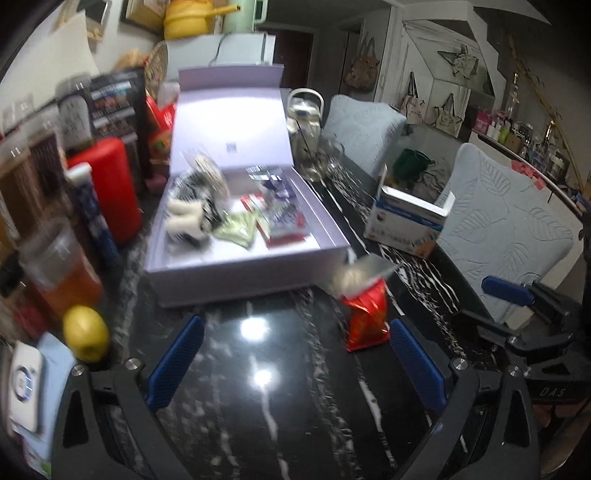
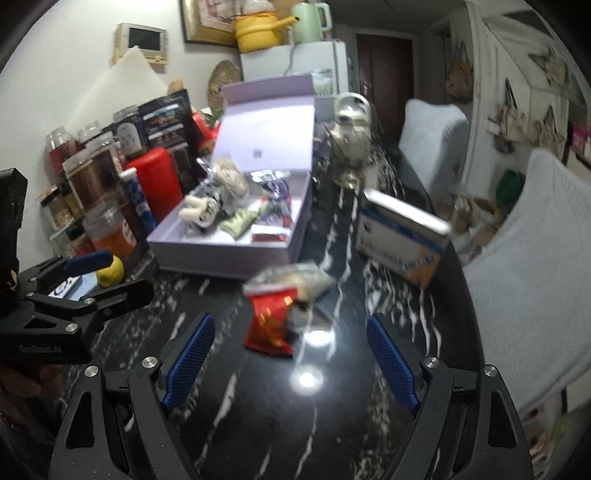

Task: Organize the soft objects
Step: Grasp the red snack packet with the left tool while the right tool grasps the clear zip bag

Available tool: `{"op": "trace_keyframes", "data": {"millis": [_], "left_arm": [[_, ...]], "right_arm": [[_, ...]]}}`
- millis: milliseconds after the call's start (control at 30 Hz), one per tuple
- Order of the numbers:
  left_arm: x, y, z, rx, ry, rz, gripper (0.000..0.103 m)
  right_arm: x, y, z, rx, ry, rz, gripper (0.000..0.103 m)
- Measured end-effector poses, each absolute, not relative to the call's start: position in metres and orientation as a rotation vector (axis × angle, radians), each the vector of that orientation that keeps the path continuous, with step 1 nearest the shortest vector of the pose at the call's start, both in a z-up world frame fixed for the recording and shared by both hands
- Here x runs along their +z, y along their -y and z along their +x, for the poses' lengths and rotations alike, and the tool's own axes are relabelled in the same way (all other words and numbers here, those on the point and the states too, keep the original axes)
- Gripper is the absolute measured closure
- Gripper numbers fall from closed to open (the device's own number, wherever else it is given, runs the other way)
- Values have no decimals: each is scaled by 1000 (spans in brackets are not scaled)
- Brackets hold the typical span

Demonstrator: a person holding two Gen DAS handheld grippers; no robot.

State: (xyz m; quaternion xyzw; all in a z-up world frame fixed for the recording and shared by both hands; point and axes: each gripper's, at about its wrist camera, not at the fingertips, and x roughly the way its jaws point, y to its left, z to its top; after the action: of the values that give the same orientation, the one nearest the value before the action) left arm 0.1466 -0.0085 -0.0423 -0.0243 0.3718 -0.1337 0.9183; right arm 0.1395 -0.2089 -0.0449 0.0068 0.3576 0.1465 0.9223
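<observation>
A glossy black marble-patterned tabletop with white veins (image 1: 258, 424) carries a tall red cylindrical canister (image 1: 107, 188) along its left edge, with a yellow lemon (image 1: 85, 331) nearer the camera and a clear plastic jar of orange contents (image 1: 59, 273) between them. A white-and-blue cardboard carton with its flap open (image 1: 406, 225) sits at the right edge, beside pale blue quilted chair backs (image 1: 509, 221). At the far end stands a glass kettle with a round handle (image 1: 304, 125), and behind it a yellow enamel pot (image 2: 258, 31) rests on a white fridge (image 2: 314, 59).

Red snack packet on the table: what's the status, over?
Both claws, left and right, open, empty. Red snack packet on table, outside the open white box. Path clear.
</observation>
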Motion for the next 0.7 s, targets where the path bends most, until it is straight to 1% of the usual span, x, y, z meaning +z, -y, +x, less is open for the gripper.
{"op": "trace_keyframes", "data": {"millis": [367, 400, 467, 567, 600, 633, 667, 700], "left_arm": [[-79, 57, 162, -323, -839, -55, 2], [-82, 61, 165, -323, -845, -48, 4], [-89, 70, 172, -323, -865, -27, 12], [-99, 80, 183, -346, -896, -29, 14], [-102, 82, 186, -352, -904, -34, 16], [-105, 83, 189, -354, -911, -36, 21], [-107, 85, 193, -355, -920, -35, 24], [-110, 87, 196, -356, -929, -34, 24]], "right_arm": [[-84, 254, 140, 204, -804, 63, 18], [-86, 258, 142, 195, -808, 67, 18], [-90, 264, 144, 183, -814, 72, 18], [-95, 271, 150, 166, -825, 75, 18], [-96, 274, 151, 162, -829, 78, 18], [-98, 276, 153, 159, -834, 83, 18], [-99, 278, 155, 158, -837, 89, 18], [-100, 280, 156, 157, -840, 98, 18]]}}
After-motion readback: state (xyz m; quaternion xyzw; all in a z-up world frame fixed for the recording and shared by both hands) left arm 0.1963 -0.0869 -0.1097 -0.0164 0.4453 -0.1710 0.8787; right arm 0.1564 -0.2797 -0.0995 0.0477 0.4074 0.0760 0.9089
